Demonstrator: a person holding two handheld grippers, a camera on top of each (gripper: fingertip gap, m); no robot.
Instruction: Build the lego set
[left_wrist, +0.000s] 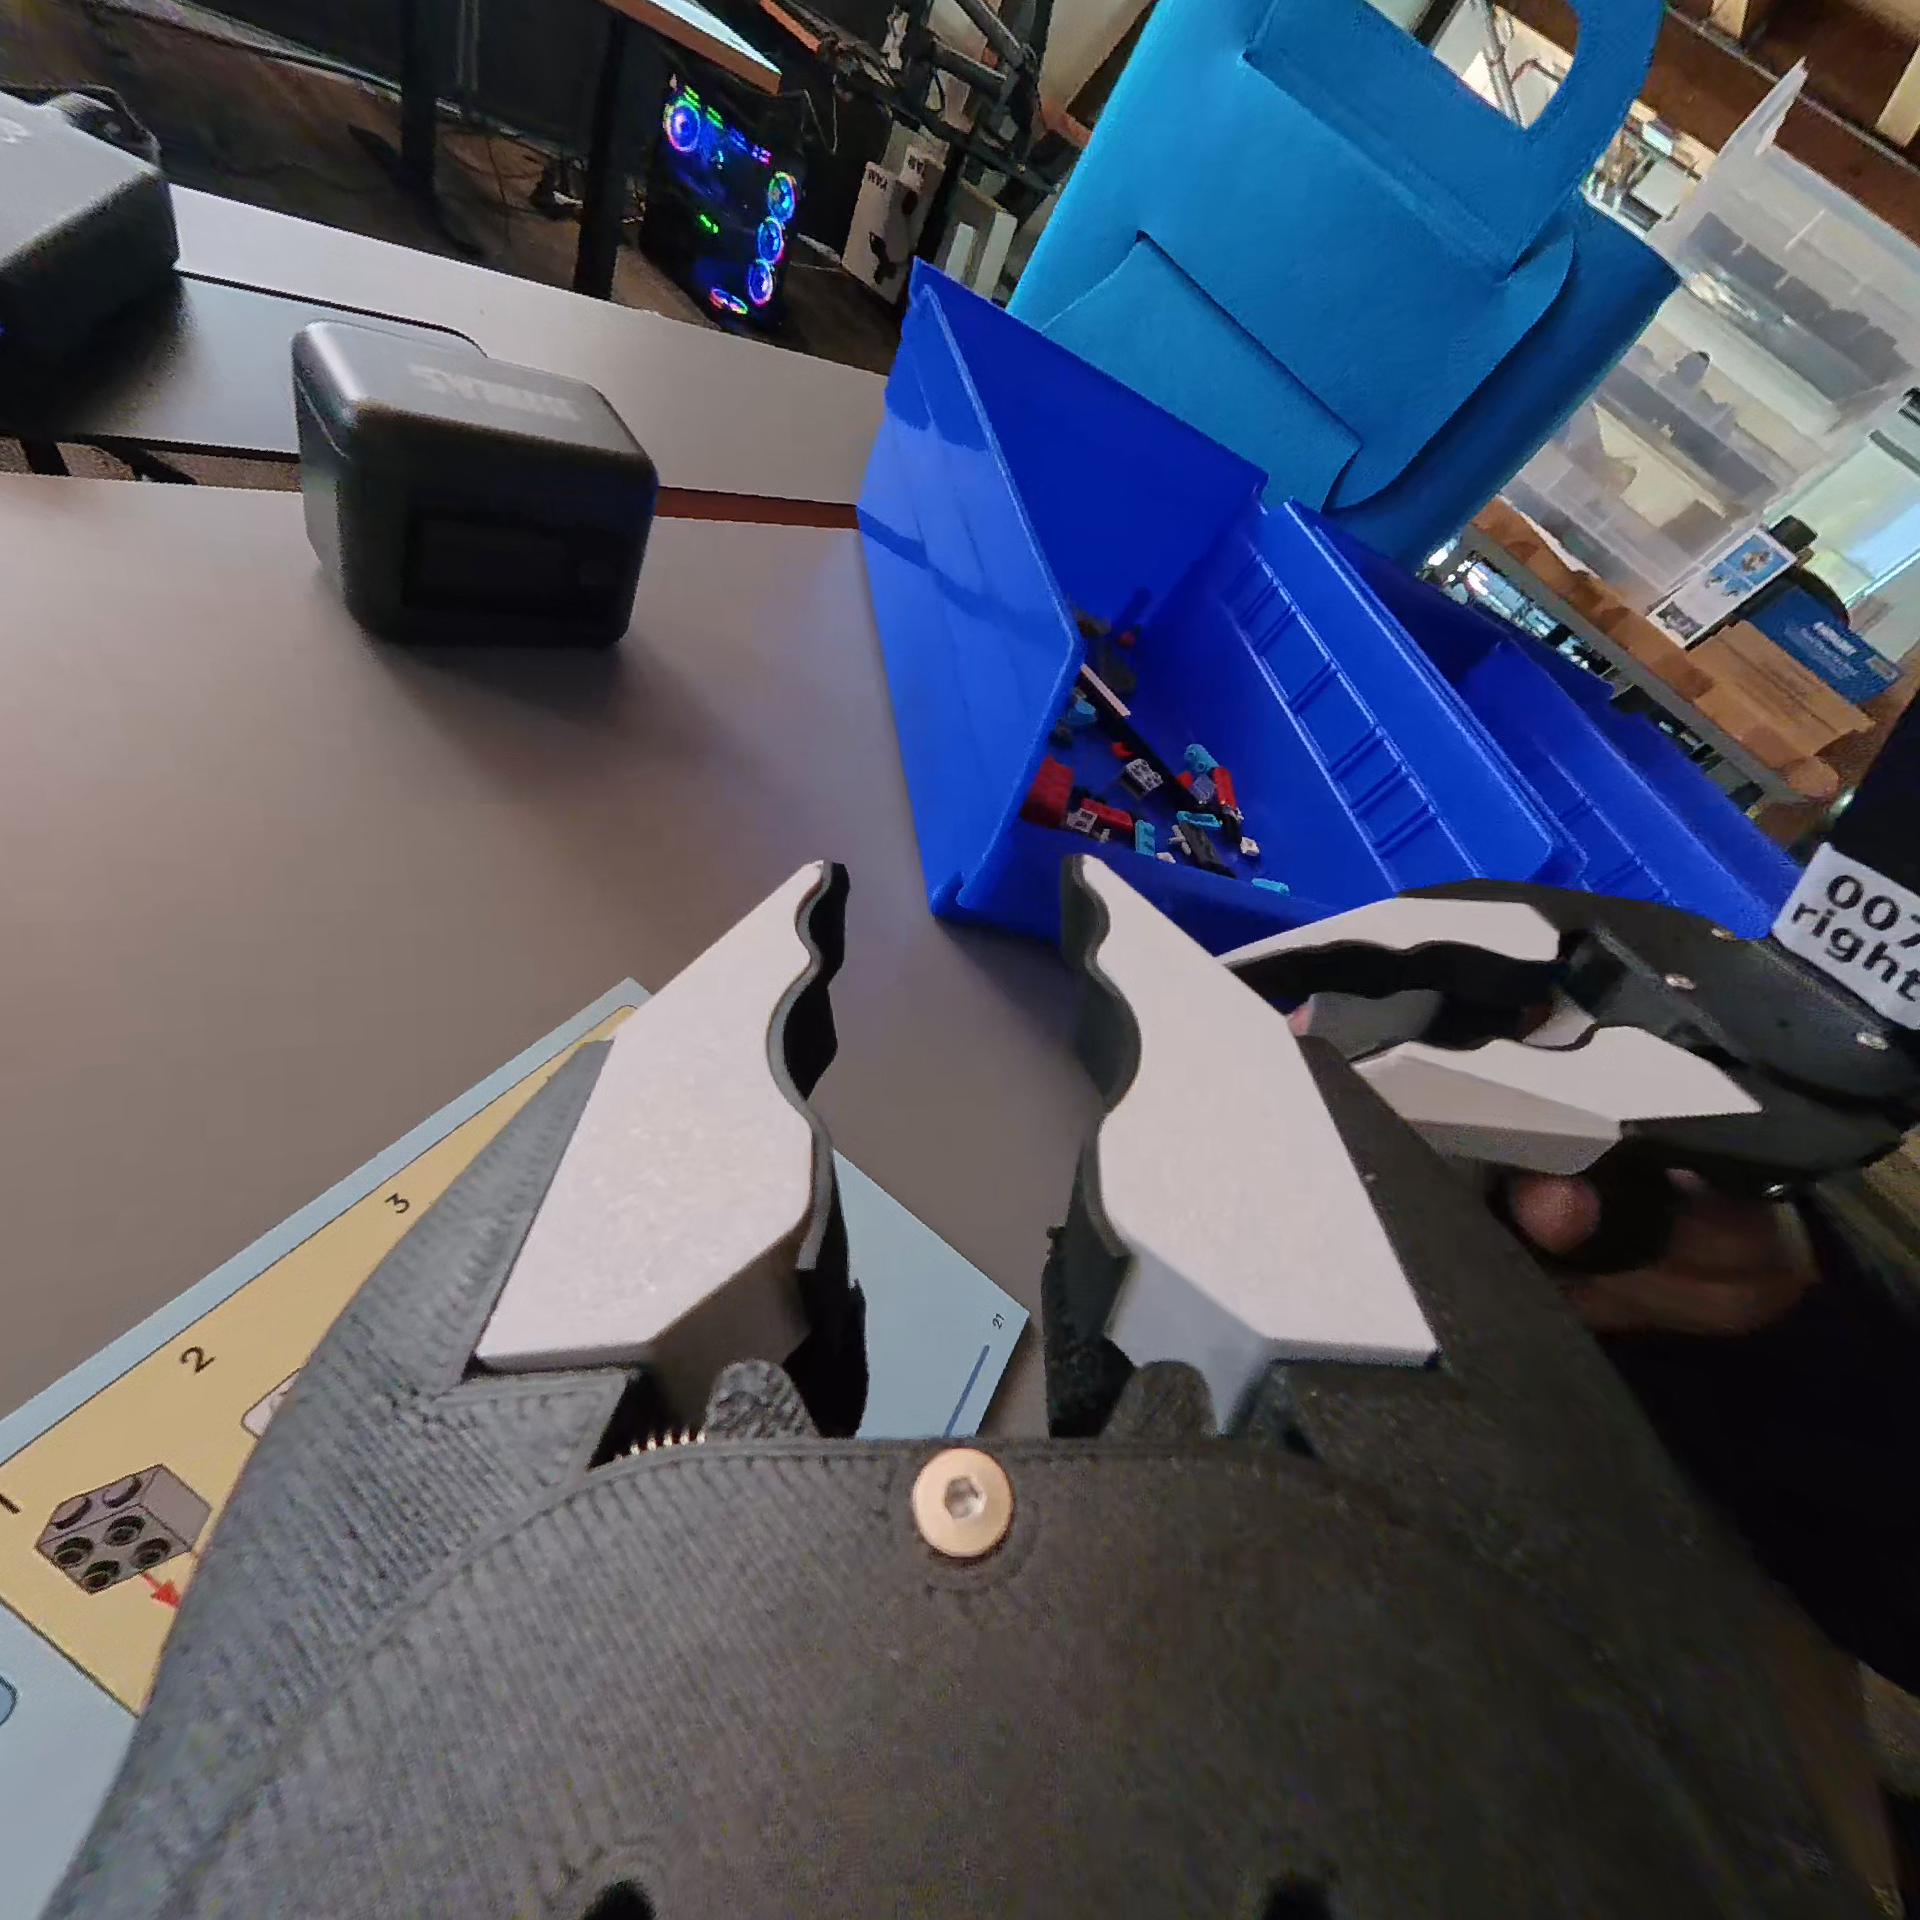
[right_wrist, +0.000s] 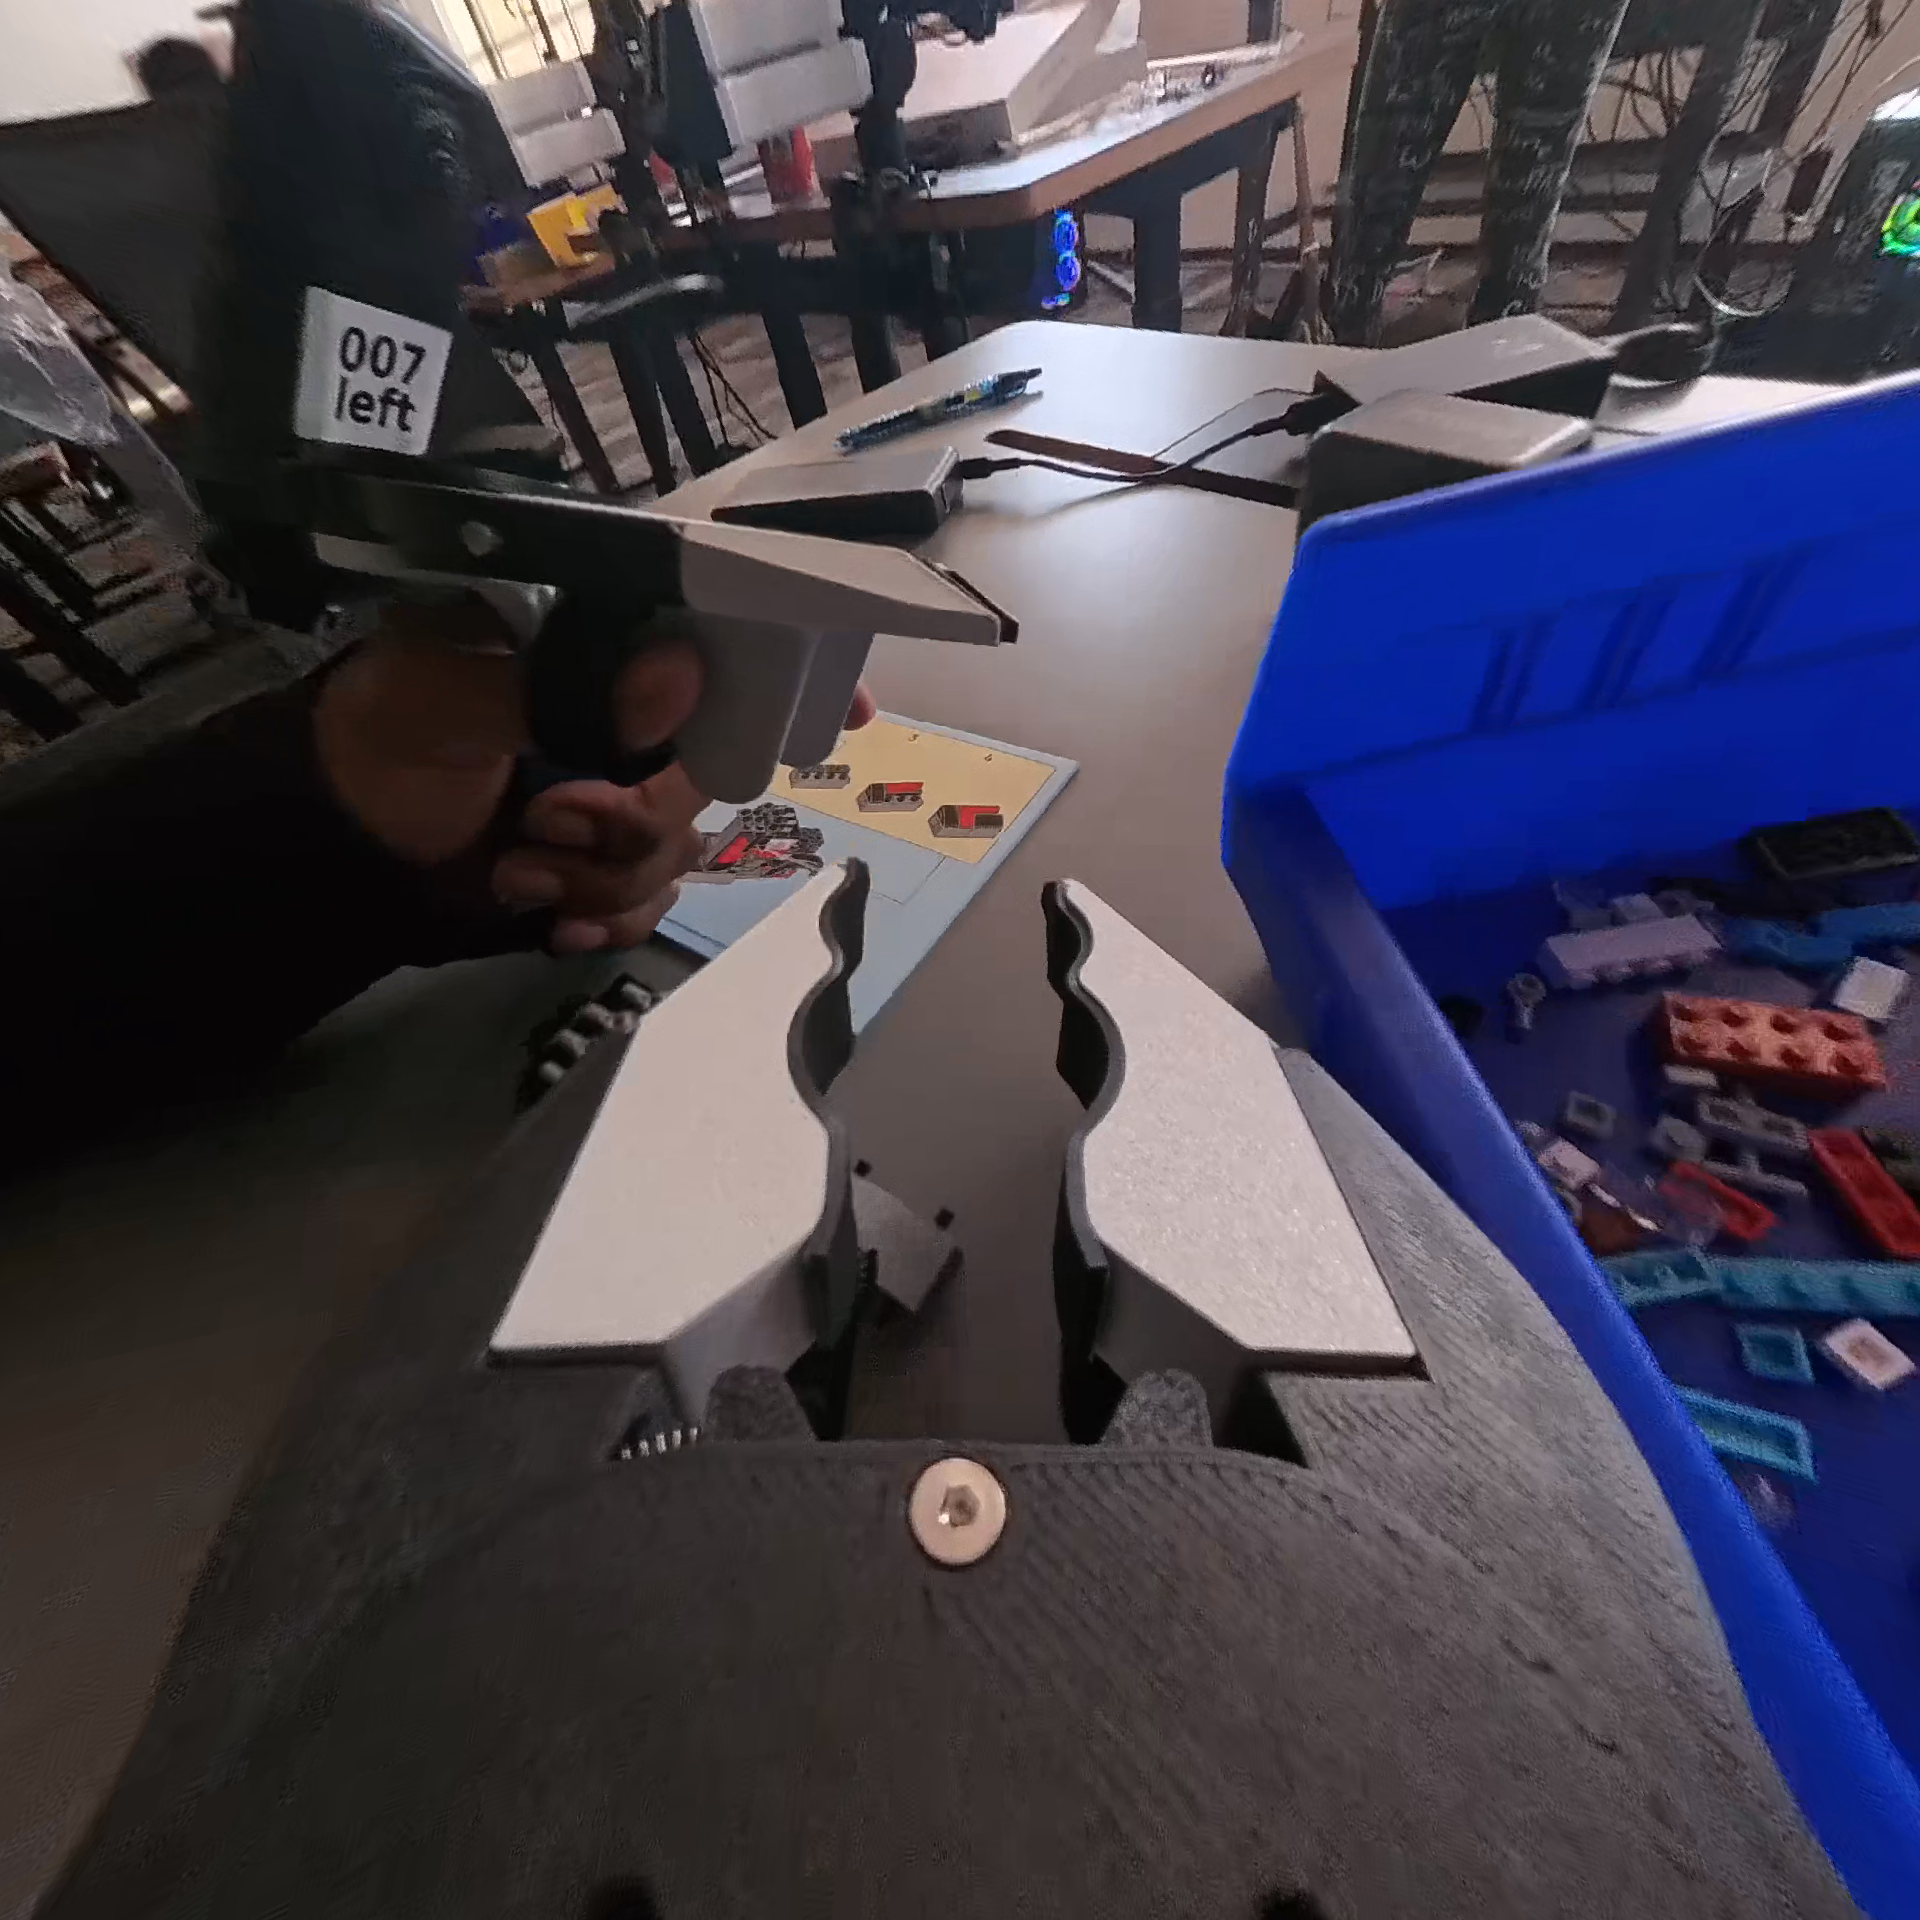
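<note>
My left gripper (left_wrist: 956, 883) is open and empty, held over the dark table just left of a blue bin (left_wrist: 966, 623). The bin holds several loose red, teal, grey and black lego pieces (left_wrist: 1143, 800). A printed instruction sheet (left_wrist: 135, 1455) lies under my left gripper. My right gripper (right_wrist: 956, 894) is open and empty, beside the bin's near wall (right_wrist: 1351, 883); a red brick (right_wrist: 1766, 1049) lies among the pieces inside. The sheet (right_wrist: 935, 800) lies ahead of it. A small dark studded piece (right_wrist: 582, 1029) shows by its left finger. Each gripper shows in the other's view (left_wrist: 1455, 997) (right_wrist: 914, 603).
A black box (left_wrist: 468, 488) stands on the table at the left. A blue felt bag (left_wrist: 1351, 260) stands behind the bin, with a second blue bin (left_wrist: 1621, 769) to the right. Flat dark devices with cables (right_wrist: 842, 488) and a pen (right_wrist: 935, 400) lie at the far table edge. About 7 cm separates my left fingertips from my right. Between my right fingertips and the red brick (right_wrist: 1766, 1049) there is roughly 15 cm.
</note>
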